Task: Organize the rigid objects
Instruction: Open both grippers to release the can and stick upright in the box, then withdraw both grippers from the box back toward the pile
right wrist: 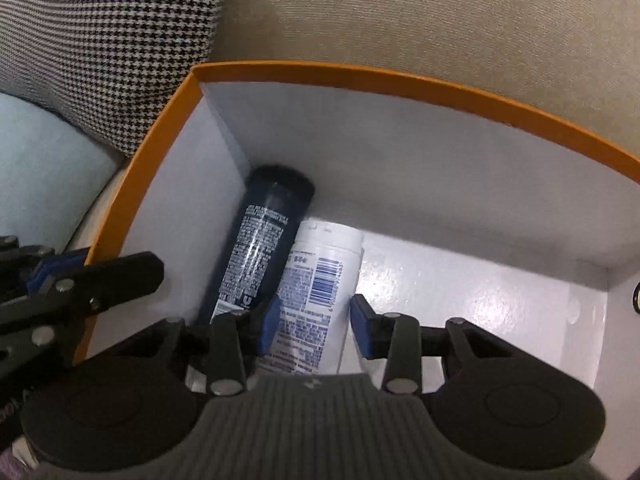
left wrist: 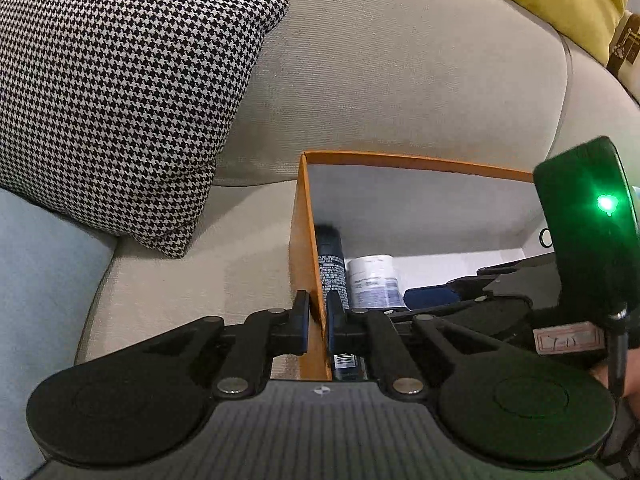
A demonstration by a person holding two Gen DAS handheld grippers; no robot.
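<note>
An orange box with a white inside stands on a beige sofa. A dark blue spray can lies in it along the left wall, and a white bottle lies beside the can. My left gripper is shut on the box's left wall, one finger outside and one inside. My right gripper reaches down into the box, its blue pads pressed on both sides of the white bottle. The can and the bottle also show in the left wrist view.
A black-and-white houndstooth pillow leans on the sofa back left of the box. A yellow cushion sits at the far right. A pale blue cloth covers the seat at the left. The box floor right of the bottle is bare.
</note>
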